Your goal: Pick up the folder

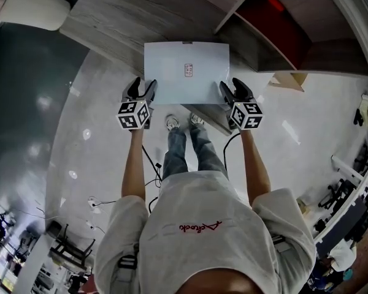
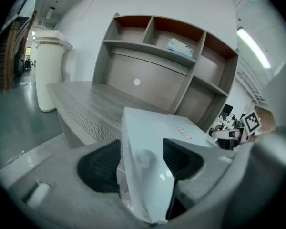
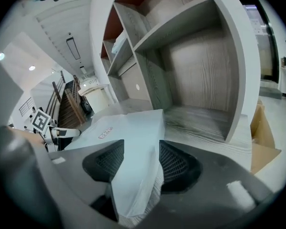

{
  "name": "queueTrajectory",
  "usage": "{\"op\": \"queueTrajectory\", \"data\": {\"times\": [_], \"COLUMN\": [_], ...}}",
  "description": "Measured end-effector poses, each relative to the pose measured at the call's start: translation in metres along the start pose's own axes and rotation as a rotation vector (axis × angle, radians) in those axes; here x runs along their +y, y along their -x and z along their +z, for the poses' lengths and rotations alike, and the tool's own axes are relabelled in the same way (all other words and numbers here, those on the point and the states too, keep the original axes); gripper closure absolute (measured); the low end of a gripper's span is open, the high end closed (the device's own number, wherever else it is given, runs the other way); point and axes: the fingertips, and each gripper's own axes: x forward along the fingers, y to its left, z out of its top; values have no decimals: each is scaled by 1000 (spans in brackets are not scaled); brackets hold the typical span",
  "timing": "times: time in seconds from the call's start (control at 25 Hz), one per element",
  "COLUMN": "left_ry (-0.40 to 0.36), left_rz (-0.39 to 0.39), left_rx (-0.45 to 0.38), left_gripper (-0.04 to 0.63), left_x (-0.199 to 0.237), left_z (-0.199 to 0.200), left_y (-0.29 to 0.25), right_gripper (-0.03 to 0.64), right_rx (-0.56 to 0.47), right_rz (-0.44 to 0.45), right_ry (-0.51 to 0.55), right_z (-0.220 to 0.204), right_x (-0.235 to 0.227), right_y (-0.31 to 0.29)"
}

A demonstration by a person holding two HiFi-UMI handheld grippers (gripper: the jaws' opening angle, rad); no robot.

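Folder (image 1: 186, 72) at grey woodgrain desk (image 1: 110, 20), shelving (image 1: 276, 32) beyond

1. The head view looks steeply down from above the person (image 1: 208, 237), well back, with the left gripper (image 1: 141, 86) and right gripper (image 1: 233, 86) mid-frame.
2. The left gripper view sits close behind its jaws, facing the shelf unit (image 2: 162, 56) ahead.
3. The right gripper view does likewise from the opposite side.
4. All three share the folder (image 1: 186, 72); each gripper view catches the other gripper beyond it.

Bright, even light from a ceiling strip lamp (image 2: 251, 46), glare spots on the floor (image 1: 86, 133), fisheye-bent dark corners.
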Motion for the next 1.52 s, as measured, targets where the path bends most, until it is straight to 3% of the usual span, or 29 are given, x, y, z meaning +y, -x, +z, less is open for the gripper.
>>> {"op": "queueTrajectory", "data": {"times": [0.52,0.6,0.8,0.88,0.96,1.0,1.4,1.52], "left_ry": [6,-7,-1,7,12,16,111,147], "left_rz": [-128,-149,-140,-137,-143,-148,-162,-174], "left_rx": [69,97,82,72,72,74,76,65], "left_gripper": [278,208,187,187,186,184,141,137], "left_x": [-13,-18,-20,-19,-19,-19,-18,-19], "left_z": [-11,-13,-13,-13,-13,-13,-21,-24], "left_y": [-19,-23,-28,-28,-28,-29,-31,-33], "right_gripper": [333,331,327,311,220,206,127,140], "right_rx": [29,25,17,21,39,51,47,70], "right_rz": [109,122,131,136,150,154,126,145], "right_ry": [-103,-115,-118,-109,-96,-85,-132,-153], "right_z": [-13,-13,-13,-12,-15,-17,-24,-25], "right_x": [3,3,5,8,13,16,12,13], "right_y": [-21,-22,-24,-26,-31,-34,-39,-41]}}
